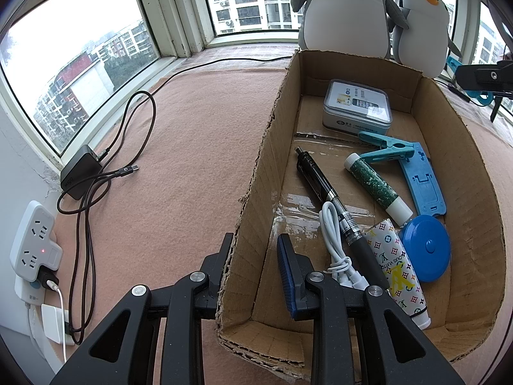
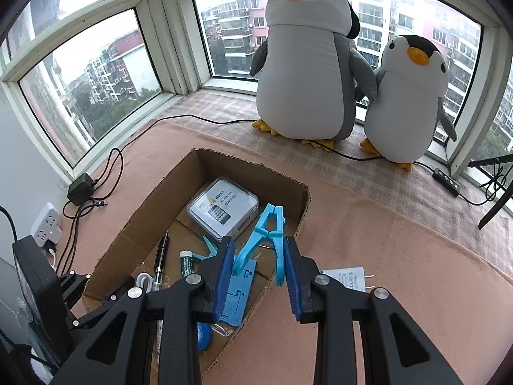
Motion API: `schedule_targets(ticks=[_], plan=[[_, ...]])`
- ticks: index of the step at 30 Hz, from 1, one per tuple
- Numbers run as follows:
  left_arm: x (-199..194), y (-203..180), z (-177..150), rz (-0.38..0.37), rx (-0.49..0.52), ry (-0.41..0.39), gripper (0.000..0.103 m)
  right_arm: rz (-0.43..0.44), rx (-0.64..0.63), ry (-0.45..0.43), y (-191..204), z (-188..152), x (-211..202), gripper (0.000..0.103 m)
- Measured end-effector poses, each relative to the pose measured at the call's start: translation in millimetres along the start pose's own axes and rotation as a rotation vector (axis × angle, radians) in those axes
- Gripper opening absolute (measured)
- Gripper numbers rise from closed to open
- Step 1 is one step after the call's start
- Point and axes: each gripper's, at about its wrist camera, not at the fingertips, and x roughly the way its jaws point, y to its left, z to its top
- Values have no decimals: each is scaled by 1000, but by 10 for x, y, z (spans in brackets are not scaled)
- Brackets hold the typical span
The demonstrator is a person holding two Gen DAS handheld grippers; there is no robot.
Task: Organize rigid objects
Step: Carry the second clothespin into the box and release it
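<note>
On the box's left wall, the left hand-held gripper [image 1: 255, 268] pinches the cardboard box [image 1: 256, 173]. Further right, the right hand-held gripper [image 2: 256, 264] grips a light blue plastic clothespin [image 2: 267, 237], its handles squeezed, above the box.

Bay window ledge in flat daylight

Around the pink mat [image 2: 368, 224], white-framed windows [image 2: 96, 64] curve along its far and left edges, showing apartment blocks outside. Two plush penguins [image 2: 314, 64] stand at its far edge; a white wall [image 1: 19, 166] with a power strip [image 1: 35, 243] borders its left.
</note>
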Motion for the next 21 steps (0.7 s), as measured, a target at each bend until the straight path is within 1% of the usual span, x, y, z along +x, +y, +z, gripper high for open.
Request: schedule_targets(ticks=[13,21], plan=[[-1,-2,-4,0,0,0,27,-24,-44,36,151,104,321,28],[0,-1,-4,0,1,-1,27,-34,-55,53,167,103,394,28]])
